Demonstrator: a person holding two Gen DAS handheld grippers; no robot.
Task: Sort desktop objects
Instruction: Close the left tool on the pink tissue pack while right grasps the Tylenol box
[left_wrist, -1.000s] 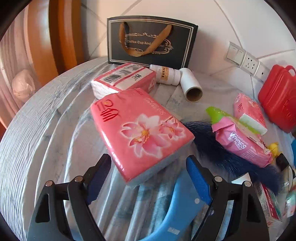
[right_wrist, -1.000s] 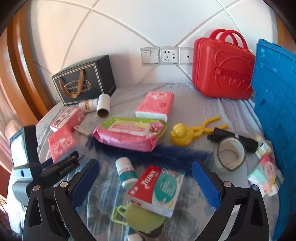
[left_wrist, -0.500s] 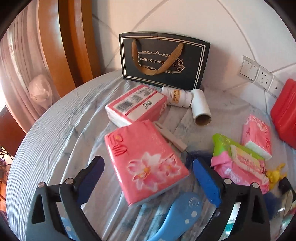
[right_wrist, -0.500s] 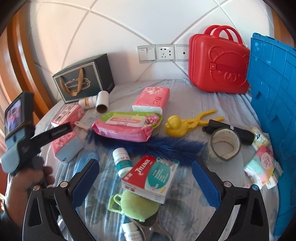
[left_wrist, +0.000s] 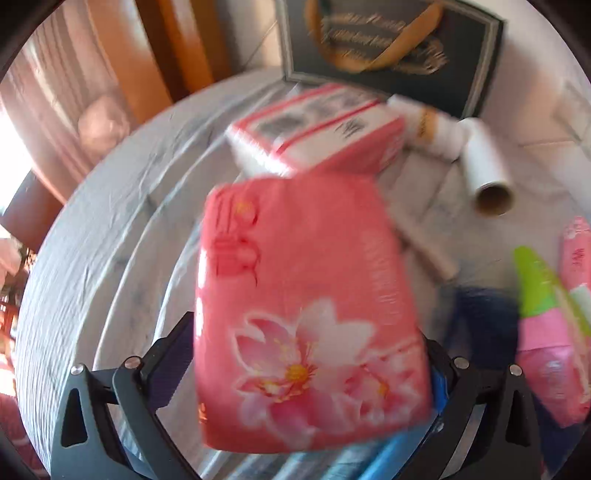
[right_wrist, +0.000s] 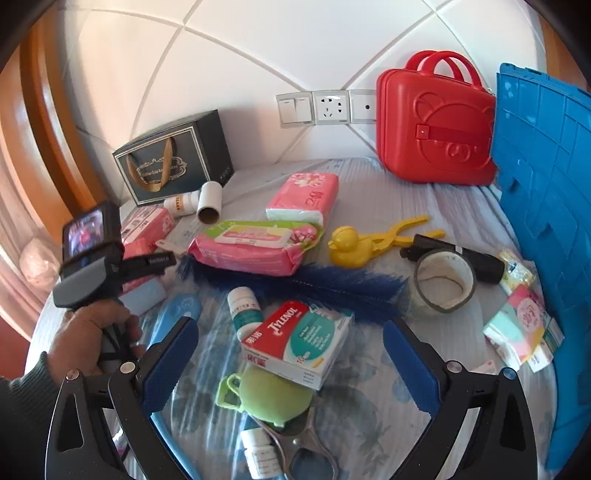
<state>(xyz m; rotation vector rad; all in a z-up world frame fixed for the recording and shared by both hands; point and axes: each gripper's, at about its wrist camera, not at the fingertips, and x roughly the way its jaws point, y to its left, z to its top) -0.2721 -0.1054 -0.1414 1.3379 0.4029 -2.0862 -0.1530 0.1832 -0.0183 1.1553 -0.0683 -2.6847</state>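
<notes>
- Left wrist view: the left gripper (left_wrist: 308, 373) has its jaws opening, spread about as wide as they go, and the pink tissue pack (left_wrist: 306, 306) sits between them. Motion blur hides whether the pads touch its sides; I judge they do not press yet.
- The pack lies straight ahead of these jaws. Its long axis runs away from the camera, in line with the fingers, so the jaws would close across its short width. The near, flowered end fills the gap between the fingers; the far end reaches toward a second tissue pack (left_wrist: 317, 129).
- That second pack lies just beyond the first, and behind it stands the dark gift bag (left_wrist: 388, 48). A cardboard tube (left_wrist: 487, 166) lies to the right of the second pack.
- The pink pack looks soft and glossy, film-wrapped, with a large pink-and-white flower printed at the near end and red characters at the far end. I judge it will give under a squeeze.
- Right wrist view: the right gripper (right_wrist: 291, 354) is spread wide and empty, hanging over a Tylenol box (right_wrist: 299, 343) and a green sponge (right_wrist: 273, 398).
- From the Tylenol box, the pink pack (right_wrist: 138, 245) lies far left, mostly hidden behind the left gripper and the hand (right_wrist: 99, 328) holding it. The left gripper is plainly the nearer.
</notes>
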